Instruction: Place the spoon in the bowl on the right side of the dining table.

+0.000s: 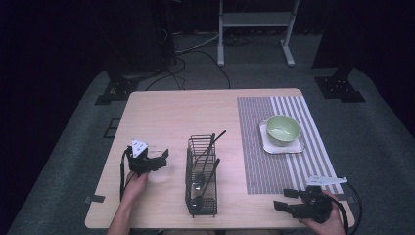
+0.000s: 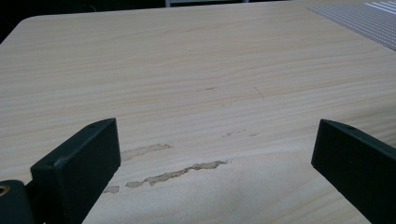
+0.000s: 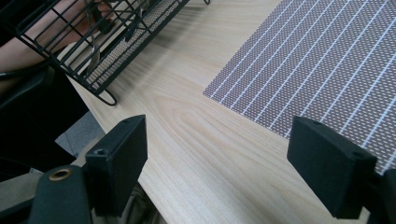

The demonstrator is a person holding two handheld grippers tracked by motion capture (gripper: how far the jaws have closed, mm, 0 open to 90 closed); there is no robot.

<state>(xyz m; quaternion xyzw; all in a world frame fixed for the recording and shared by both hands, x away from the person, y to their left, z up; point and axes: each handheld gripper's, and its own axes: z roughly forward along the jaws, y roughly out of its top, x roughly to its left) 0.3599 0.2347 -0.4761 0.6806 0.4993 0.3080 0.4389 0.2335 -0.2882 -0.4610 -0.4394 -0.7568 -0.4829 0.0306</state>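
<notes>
A black wire basket [image 1: 201,176] stands near the table's front middle, holding dark long-handled utensils [image 1: 209,161] that lean out of its top. A pale green bowl [image 1: 283,129] rests on a white square plate [image 1: 266,139] on the striped placemat [image 1: 274,161]. My left gripper [image 1: 160,159] sits left of the basket, open with nothing between its jaws [image 2: 215,158]. My right gripper [image 1: 286,200] lies at the front right corner, open and empty [image 3: 217,158], pointing toward the basket [image 3: 107,42].
The light wood table [image 1: 176,117] has scuffed patches [image 2: 177,172] in front of the left gripper. The placemat [image 3: 327,60] covers the right side. Beyond the table stand a white frame [image 1: 257,29], cables and dark stands on grey floor.
</notes>
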